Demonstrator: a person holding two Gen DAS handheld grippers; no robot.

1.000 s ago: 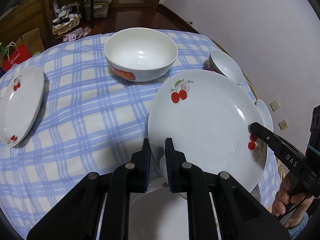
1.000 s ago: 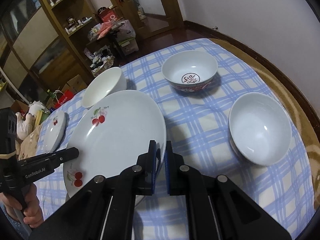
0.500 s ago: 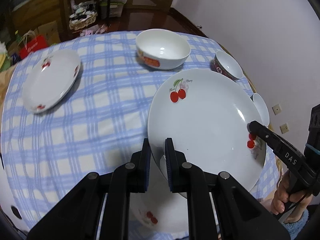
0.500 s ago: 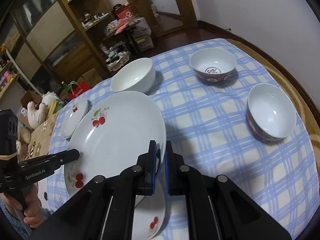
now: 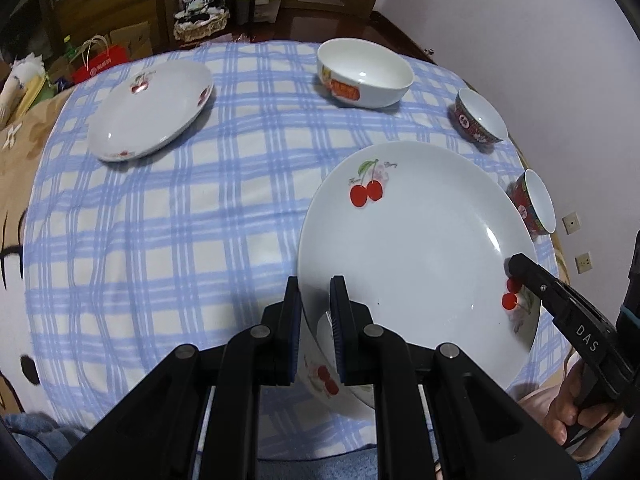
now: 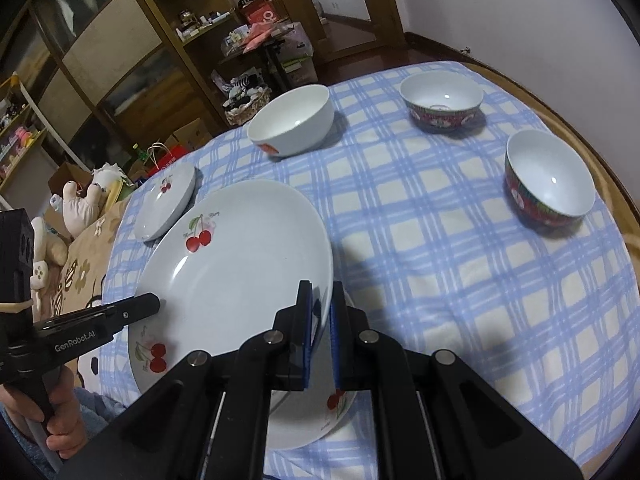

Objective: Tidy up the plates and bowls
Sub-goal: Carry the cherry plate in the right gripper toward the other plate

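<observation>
So the worktop (image 5: 160, 240) is round with a blue-and-white checked cloth over it. Biggest thing on it is the large cherry plate (image 5: 416, 248), and I've got it from both sides: my left tool (image 5: 314, 300) is clamped on its rim at about 7 o'clock, and my right tool (image 6: 320, 312) is clamped on the opposite rim, roughly 4 o'clock in the right wrist view. It's held tilted above a second plate (image 6: 320, 412) lying right under it; I honestly can't tell if the two are touching or just close, the view down there is mostly blocked by my own tools.

Next in size, another cherry plate (image 5: 150, 110) sits alone at 10 o'clock on the worktop in the left wrist view, well apart from the rest. The white bowl (image 5: 364, 74) with the orange label is at 12 o'clock. Then the two small red-patterned bowls out at the right edge: one (image 5: 480, 122) at around 1 o'clock, the other (image 5: 534, 204) at about 2 o'clock, just beside the far rim of the plate I'm holding.
</observation>
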